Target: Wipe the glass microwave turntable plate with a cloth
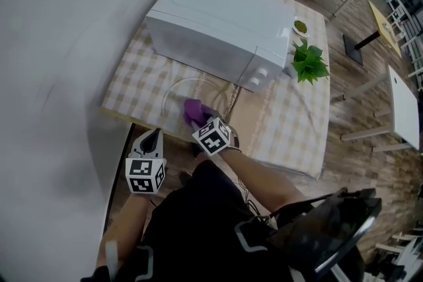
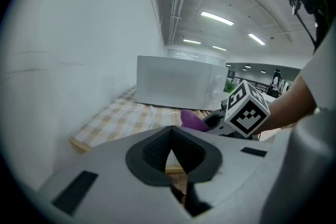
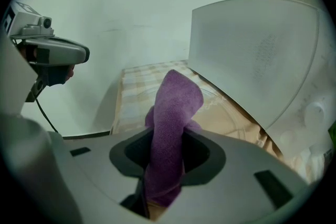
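Note:
The clear glass turntable plate (image 1: 177, 92) lies flat on the checked tablecloth in front of the microwave; its rim also shows in the right gripper view (image 3: 223, 107). My right gripper (image 1: 200, 121) is shut on a purple cloth (image 1: 195, 110), which hangs forward over the plate's near right part. In the right gripper view the cloth (image 3: 173, 113) stands up between the jaws of the right gripper (image 3: 167, 157). My left gripper (image 1: 153, 137) hovers at the table's front edge, left of the plate. Its jaws (image 2: 170, 157) are shut with nothing in them.
A white microwave (image 1: 218, 26) with its door closed stands just behind the plate. A green plant (image 1: 309, 63) and a small dish (image 1: 300, 26) sit to its right. A white wall borders the table on the left. The table's front edge (image 1: 132, 121) is near me.

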`<action>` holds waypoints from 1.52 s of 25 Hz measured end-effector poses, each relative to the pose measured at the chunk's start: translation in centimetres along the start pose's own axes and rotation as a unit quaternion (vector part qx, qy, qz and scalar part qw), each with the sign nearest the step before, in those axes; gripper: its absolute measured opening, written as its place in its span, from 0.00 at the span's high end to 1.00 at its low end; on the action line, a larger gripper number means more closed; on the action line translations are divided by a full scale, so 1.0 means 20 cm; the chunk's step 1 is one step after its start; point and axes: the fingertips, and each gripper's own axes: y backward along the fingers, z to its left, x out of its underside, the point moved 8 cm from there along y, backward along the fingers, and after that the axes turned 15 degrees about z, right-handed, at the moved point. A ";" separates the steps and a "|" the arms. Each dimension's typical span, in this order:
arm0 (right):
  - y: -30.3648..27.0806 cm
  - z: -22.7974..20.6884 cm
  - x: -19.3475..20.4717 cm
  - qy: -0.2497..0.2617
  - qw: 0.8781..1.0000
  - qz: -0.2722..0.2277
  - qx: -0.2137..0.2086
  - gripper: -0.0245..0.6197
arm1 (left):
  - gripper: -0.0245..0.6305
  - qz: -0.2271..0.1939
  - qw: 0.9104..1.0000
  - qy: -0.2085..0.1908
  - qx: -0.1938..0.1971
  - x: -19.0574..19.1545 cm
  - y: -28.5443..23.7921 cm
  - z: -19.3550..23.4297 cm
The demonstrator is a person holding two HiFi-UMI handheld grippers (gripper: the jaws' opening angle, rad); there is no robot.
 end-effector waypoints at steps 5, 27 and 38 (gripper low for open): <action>0.05 -0.04 0.11 -0.015 1.000 0.013 0.015 0.75 | 0.96 -0.001 1.000 -0.006 0.007 0.01 0.00 -0.02; 0.09 0.17 -0.19 0.052 0.998 0.001 -0.031 0.75 | 0.96 -0.014 0.999 0.038 -0.021 0.07 0.15 0.07; -0.12 0.36 -0.36 0.136 0.987 0.023 -0.084 0.75 | 0.96 0.002 0.992 0.084 -0.098 0.16 0.39 0.02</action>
